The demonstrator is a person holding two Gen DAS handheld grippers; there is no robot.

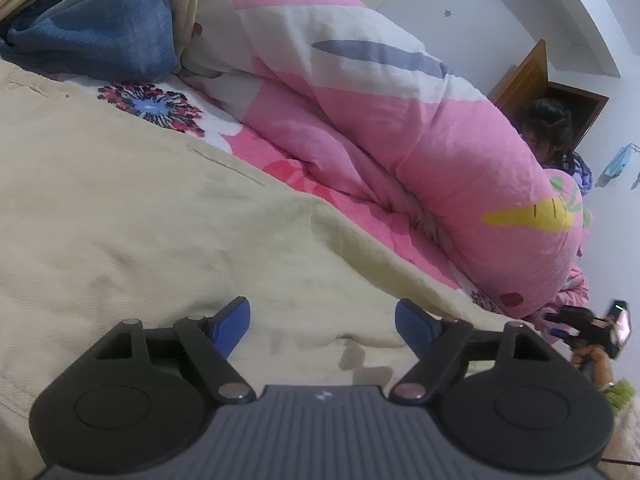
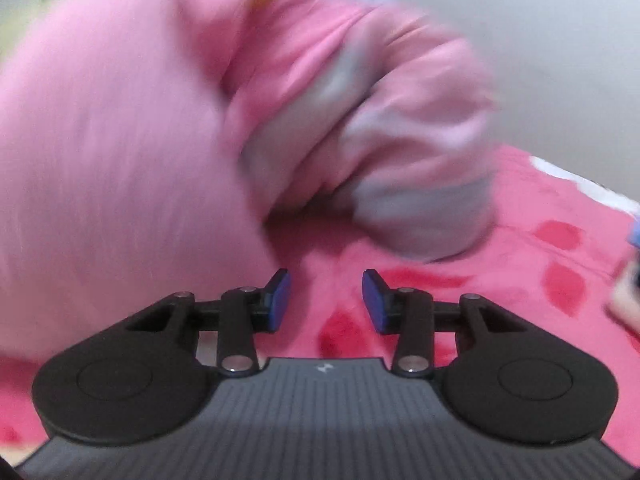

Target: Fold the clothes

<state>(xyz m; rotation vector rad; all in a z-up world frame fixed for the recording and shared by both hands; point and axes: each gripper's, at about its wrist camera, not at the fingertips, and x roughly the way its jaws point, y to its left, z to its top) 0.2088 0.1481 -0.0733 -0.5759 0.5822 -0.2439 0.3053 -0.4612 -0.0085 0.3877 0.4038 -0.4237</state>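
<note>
Both jaws gape empty; only the left wrist view shows beige garment (image 1: 120,220).

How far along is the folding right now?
Nothing looks folded yet. The beige garment lies spread on the bed under the open left gripper; the right gripper, open, holds nothing, its view blurred over the pink sheet. Left: grasping an edge, every fold.

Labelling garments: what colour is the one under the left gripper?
Beige garment, clearest in left wrist view.

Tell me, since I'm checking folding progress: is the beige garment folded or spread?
Spread: the beige garment lies flat across the bed, beneath the open left gripper.
</note>
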